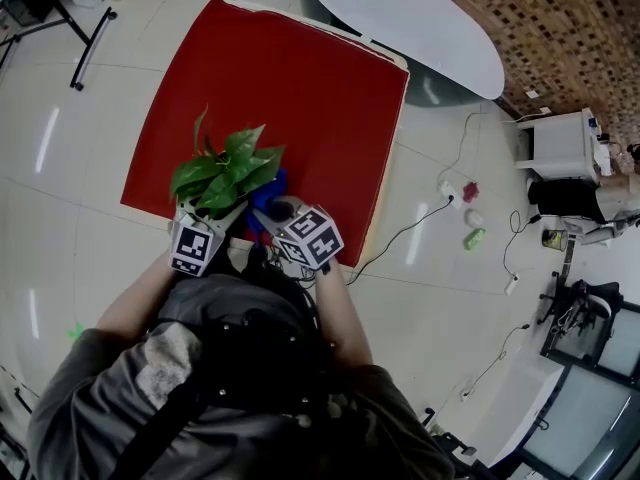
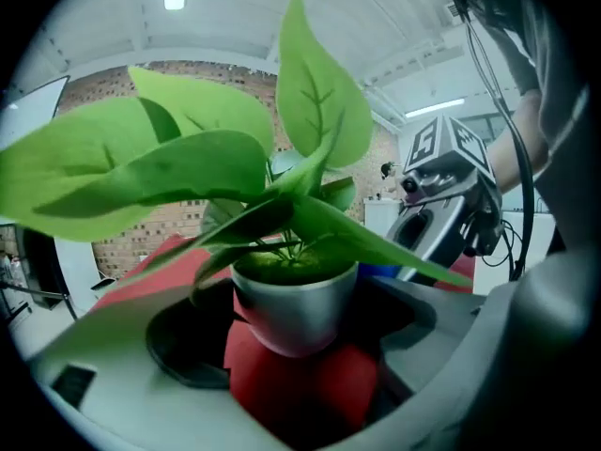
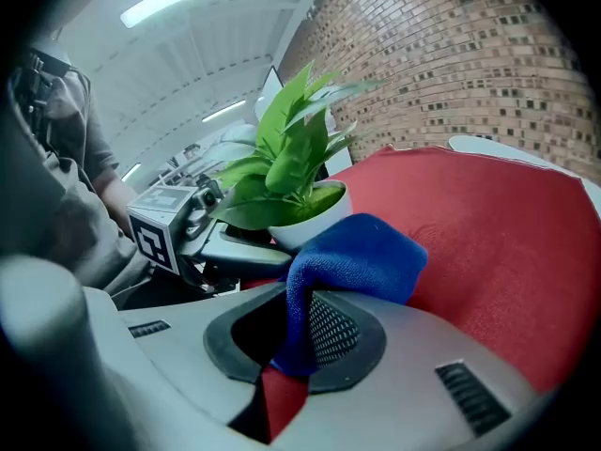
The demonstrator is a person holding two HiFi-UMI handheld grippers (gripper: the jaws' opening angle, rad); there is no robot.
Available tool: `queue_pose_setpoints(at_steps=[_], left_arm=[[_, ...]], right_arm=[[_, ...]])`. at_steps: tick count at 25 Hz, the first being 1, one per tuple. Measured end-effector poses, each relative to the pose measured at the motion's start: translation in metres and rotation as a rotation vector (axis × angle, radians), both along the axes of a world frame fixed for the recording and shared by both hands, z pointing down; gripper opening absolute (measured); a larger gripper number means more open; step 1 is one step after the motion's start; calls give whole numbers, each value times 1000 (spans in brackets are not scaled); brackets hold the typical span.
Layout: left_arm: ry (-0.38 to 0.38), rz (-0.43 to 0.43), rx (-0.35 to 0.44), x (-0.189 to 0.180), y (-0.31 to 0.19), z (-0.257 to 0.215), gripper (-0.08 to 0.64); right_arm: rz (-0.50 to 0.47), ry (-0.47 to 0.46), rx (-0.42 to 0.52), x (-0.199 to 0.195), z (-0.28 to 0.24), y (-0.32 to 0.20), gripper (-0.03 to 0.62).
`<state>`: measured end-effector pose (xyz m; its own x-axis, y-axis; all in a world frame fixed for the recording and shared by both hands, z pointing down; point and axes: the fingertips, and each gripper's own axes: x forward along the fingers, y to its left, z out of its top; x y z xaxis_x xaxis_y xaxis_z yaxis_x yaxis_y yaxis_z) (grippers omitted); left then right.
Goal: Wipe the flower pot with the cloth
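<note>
A small white flower pot (image 2: 296, 303) with a broad-leaved green plant (image 1: 225, 168) sits between the jaws of my left gripper (image 2: 296, 341), which is shut on it near the front edge of the red tabletop (image 1: 300, 98). My right gripper (image 3: 300, 341) is shut on a folded blue cloth (image 3: 352, 261). The cloth's free end bulges forward and lies against the pot (image 3: 315, 222) on its right side. In the head view the blue cloth (image 1: 272, 190) shows just right of the leaves, with the left gripper (image 1: 215, 218) and the right gripper (image 1: 272, 213) close together below it.
A white oval table (image 1: 420, 18) stands beyond the red one. Cables and small items (image 1: 470, 213) lie on the tiled floor to the right, beside a white cabinet (image 1: 560, 143). A black stand's legs (image 1: 85, 43) are at the far left.
</note>
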<state>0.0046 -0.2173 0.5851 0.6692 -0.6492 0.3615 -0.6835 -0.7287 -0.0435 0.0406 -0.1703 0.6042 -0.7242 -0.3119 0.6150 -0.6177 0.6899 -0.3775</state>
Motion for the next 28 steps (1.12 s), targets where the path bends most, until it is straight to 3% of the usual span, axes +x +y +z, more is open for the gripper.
queue_pose_setpoints(at_steps=[4,8,12,15,22,28], left_arm=[[-3,-15,5,-1,-3,2,440],[4,25,9,1,-5,3,437],[12,120,1,0,-10,3,434],[5,231,-6,-2,-14,4,434],[-2,458,-37,-7,-20,8,433],[5,527,-48,-14,-24,12,433]], right_arm=[[4,6,12,4,-1,0,61],[39,26,16,26,-9,-4,61],[96,24,58,63,-29,-31,61],[86,-47,73,73,-43,-59,61],[-79,-201,16,30,-43,-85,61],[-81,-235,-15,6,-30,-102,61]])
